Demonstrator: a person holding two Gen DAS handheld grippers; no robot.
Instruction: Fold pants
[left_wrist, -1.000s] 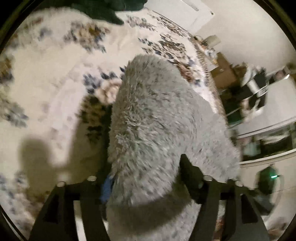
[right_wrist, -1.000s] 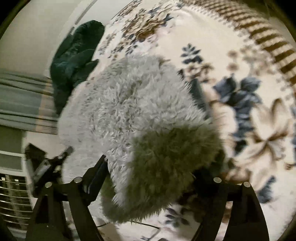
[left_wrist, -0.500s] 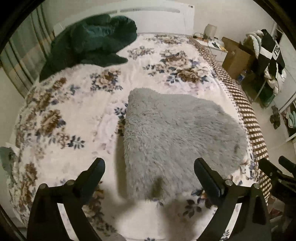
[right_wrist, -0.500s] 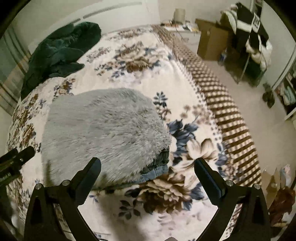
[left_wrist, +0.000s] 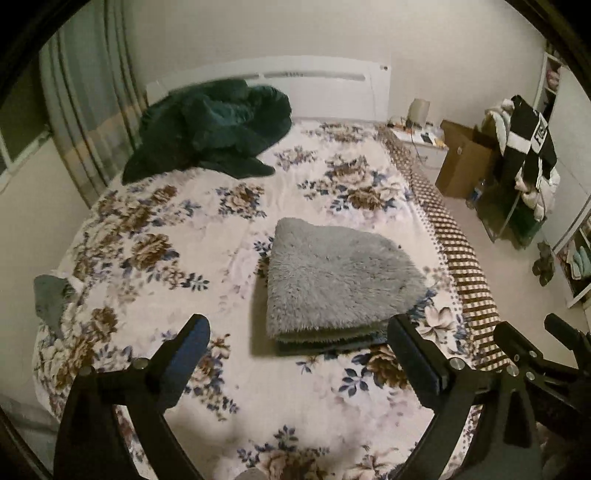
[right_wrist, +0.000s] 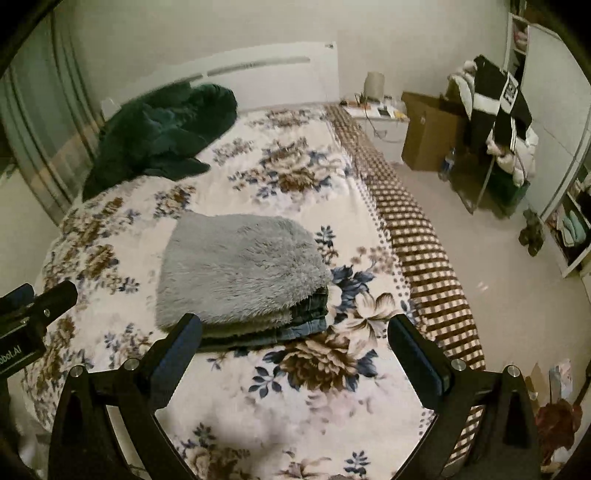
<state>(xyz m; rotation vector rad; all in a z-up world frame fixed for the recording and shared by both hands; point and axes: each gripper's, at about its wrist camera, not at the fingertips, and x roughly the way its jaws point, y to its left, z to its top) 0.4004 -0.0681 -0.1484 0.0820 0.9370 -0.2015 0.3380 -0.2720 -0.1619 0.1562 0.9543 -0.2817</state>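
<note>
With the grey fleece-lined pants (left_wrist: 340, 284) lying folded into a compact stack on the floral bedspread (left_wrist: 155, 236), I judged that the folding itself was done and that the step in hand was a clean pull-away. I had the left gripper (left_wrist: 297, 345) spread wide with nothing between its jaws, hovering above the near edge of the stack and clear of it. The right gripper (right_wrist: 293, 345) was equally wide and empty, just above the stack's near right corner, where denim layers (right_wrist: 306, 326) showed under the fuzzy lining. The stack sat nearer the checked side border of the bedspread (right_wrist: 421, 258) than the far side, and well apart from the dark green blanket (left_wrist: 214, 133) heaped beyond it toward the headboard (left_wrist: 314, 92). To finish well, I reckoned I should keep both grippers wide and clear of the pile, since any brush against the loose lining could drag the top layer askew. The near edge looked roughly even to me, though the right corner seemed slightly stepped; if I wanted it neater, a light press from above would serve better than another pinch.
</note>
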